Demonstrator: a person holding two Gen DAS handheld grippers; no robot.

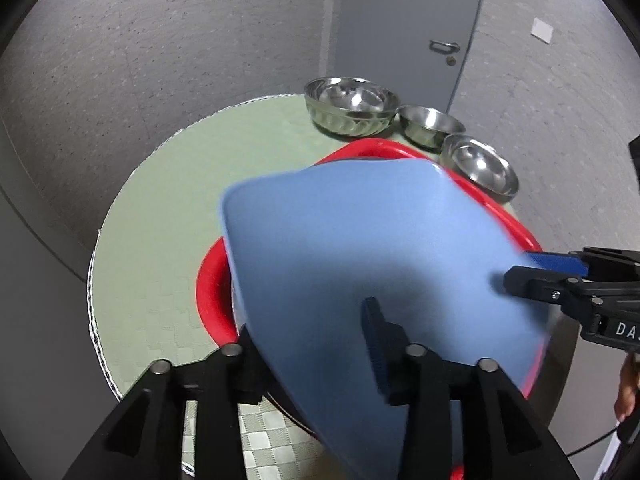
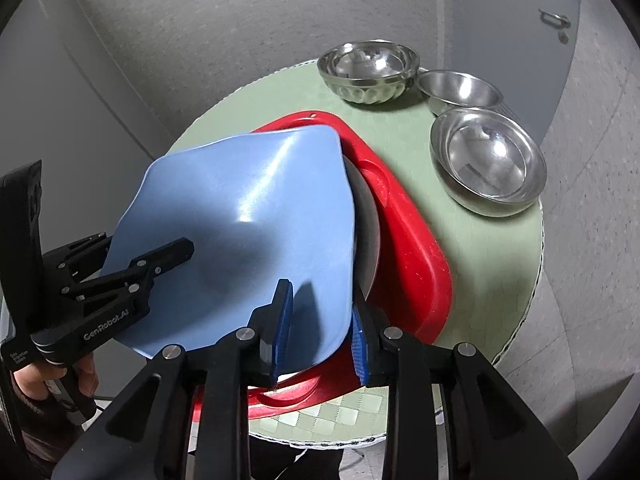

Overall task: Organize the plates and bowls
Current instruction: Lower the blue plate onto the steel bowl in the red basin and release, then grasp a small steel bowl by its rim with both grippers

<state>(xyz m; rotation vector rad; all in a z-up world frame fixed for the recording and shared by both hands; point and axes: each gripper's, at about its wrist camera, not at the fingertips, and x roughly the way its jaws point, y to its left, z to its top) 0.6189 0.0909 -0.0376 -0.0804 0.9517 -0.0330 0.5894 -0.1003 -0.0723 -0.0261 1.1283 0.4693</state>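
Straddling blue plate point(image 2: 248, 216) over red tray point(image 2: 404, 240): both tongs part-open, grip unclear; three steel bowls point(image 2: 488, 160) beyond.

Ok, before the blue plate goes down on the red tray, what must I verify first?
1. The blue plate sits between the jaws of left tool and right tool: ok.
2. Firm grip: not ok, both tools' jaws stand wider than the rim.
3. Plate above the red tray: ok.
4. Plate level: not ok, tilted.
5. The steel bowls stand apart from the tray: ok.
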